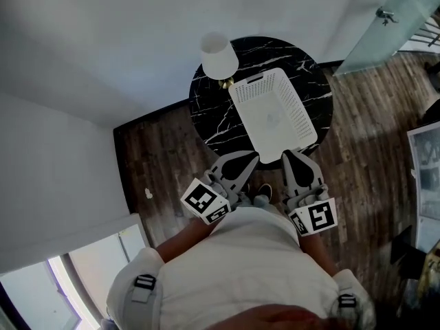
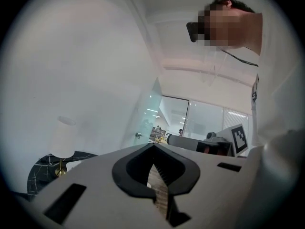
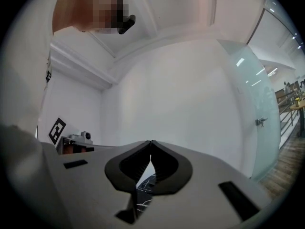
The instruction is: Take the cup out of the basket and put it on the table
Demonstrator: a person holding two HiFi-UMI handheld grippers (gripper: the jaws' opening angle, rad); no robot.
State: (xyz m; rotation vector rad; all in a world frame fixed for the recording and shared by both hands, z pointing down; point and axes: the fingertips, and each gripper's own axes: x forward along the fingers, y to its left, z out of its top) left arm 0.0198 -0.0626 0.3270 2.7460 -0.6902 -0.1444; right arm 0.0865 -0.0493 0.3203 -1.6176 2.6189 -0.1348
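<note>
Head view: basket (image 1: 303,110) mid-counter (image 1: 212,108), cup (image 1: 270,119) faint inside (outline unclear). Left claw (image 1: 251,158), right claw (image 1: 289,155) fully closed, empty, short of counter's near edge. Open one claw, descend vertically, avoid basket wall.

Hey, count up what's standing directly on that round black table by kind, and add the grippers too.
White perforated plastic basket: 1
White-shaded lamp, brass stem: 1
Grey two-jaw grippers, left gripper and right gripper, both shut: 2
Total: 4

Round black marble table (image 1: 210,119) carries white basket (image 1: 304,113), lamp (image 1: 219,55).
</note>
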